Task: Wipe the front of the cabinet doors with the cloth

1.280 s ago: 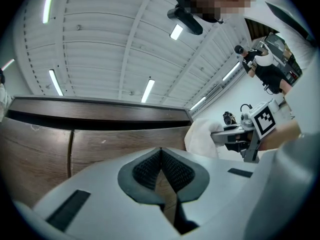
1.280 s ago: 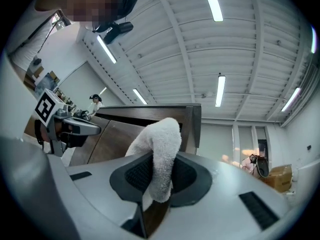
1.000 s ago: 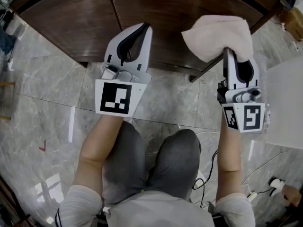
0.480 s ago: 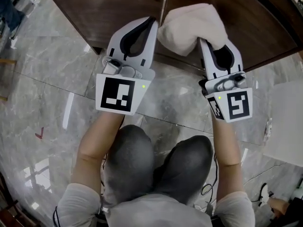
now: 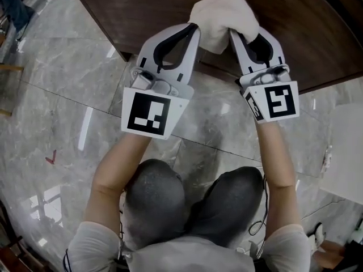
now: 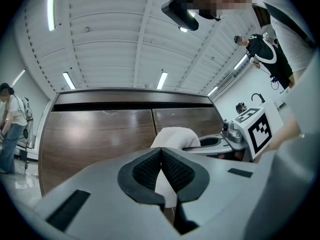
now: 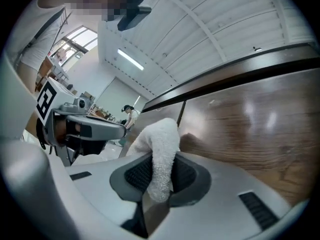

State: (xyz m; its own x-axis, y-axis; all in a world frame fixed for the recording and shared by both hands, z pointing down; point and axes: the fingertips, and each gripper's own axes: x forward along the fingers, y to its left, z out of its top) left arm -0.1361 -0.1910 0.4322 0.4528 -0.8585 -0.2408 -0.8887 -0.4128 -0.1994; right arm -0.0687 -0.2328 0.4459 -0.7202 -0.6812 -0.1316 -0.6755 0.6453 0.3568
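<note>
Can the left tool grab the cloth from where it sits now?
Probably, once it opens. The left tool has its jaws shut and empty, but the cloth, clamped in the right tool, sits just past its tip with nothing between them.

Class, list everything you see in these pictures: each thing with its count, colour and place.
Cabinet doors: two, dark brown wood, ahead of the person.
Cloth: one, white, in front of the doors.
Floor: one, grey marble, below.
Ceiling lights: several, white strips, overhead.
Knees: two, grey trousers, bottom of head view.
Left gripper: one, light grey, jaws together, empty.
Right gripper: one, light grey, shut on the cloth.
</note>
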